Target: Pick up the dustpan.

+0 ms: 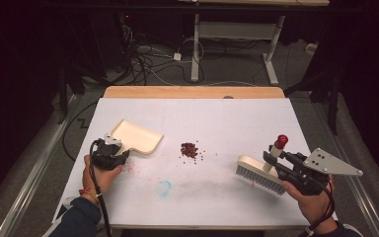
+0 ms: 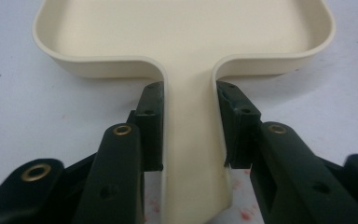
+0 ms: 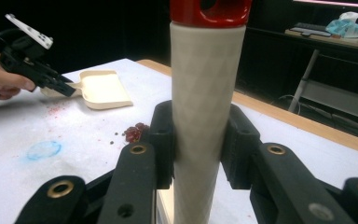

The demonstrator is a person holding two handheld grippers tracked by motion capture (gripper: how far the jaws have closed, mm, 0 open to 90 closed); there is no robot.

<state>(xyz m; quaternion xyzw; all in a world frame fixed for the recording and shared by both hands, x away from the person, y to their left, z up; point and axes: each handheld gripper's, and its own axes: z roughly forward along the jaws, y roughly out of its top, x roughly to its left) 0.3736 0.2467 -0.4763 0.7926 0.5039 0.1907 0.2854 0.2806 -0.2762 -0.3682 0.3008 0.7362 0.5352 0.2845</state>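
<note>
Two tools loaded: left tool [image 1: 112, 154] clenched on dustpan [image 1: 137, 136] handle, right tool [image 1: 281, 160] on brush [image 1: 259, 172]. Crumbs [image 1: 189, 149] mid-tabletop; next, prob. sweep toward 9 o'clock w/ pan edge flat.

I see a cream dustpan [image 1: 137, 137] lying flat at left, a small red crumb pile [image 1: 189, 149] mid-desk, and a cream red-capped brush [image 1: 259, 171] tilted at right.

dark room, grey floor [image 1: 39, 163], tangled cables [image 1: 143, 61]
</note>
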